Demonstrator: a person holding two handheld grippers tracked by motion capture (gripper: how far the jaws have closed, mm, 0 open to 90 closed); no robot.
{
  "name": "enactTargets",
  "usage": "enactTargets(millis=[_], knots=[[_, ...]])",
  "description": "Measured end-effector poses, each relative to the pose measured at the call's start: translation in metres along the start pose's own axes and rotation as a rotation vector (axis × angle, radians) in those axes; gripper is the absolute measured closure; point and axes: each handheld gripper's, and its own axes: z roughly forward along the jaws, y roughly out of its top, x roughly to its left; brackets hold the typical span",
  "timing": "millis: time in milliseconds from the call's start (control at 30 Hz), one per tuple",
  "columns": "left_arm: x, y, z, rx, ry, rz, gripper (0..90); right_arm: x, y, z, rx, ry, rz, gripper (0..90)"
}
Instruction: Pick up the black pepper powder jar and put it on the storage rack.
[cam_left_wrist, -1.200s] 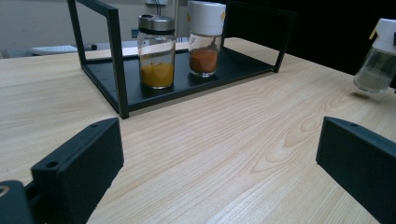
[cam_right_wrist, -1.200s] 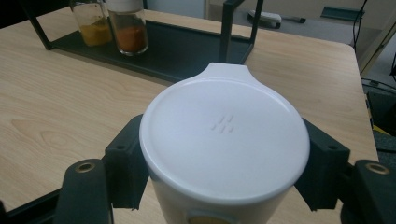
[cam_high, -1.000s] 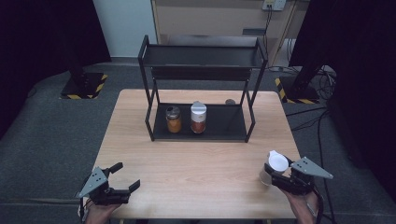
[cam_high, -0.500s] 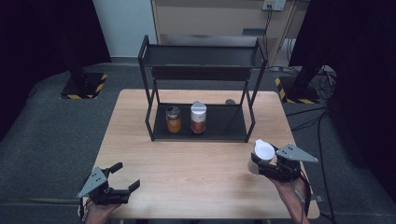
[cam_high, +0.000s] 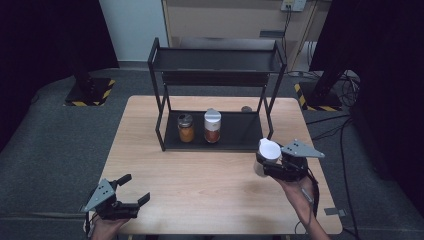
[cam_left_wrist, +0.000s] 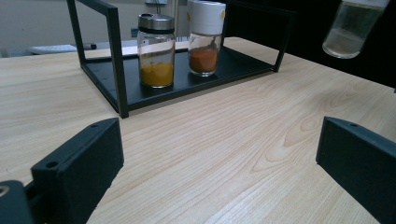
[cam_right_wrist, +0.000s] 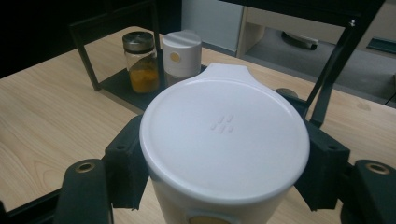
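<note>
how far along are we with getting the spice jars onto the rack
Two jars already stand on the rack's bottom shelf: the yellow spice jar and the red spice jar. The right gripper holds the white-lidded jar above the table, near the rack. Left: setting it on the shelf. The left gripper is open.

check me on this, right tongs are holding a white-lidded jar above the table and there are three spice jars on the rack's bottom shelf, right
Not quite: the bottom shelf of the rack holds two jars, not three, the yellow-spice jar and the red-spice jar, as the high view shows. The rest stands: the right tongs are shut on the white-lidded jar, held above the table.
</note>
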Motion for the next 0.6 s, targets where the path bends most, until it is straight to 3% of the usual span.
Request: enactTargets(millis=[600], knots=[[0.001, 0.0, 0.0, -0.001, -0.003, -0.001, 0.0, 0.001, 0.038, 0.043, 0.003, -0.001, 0.0, 30.9]])
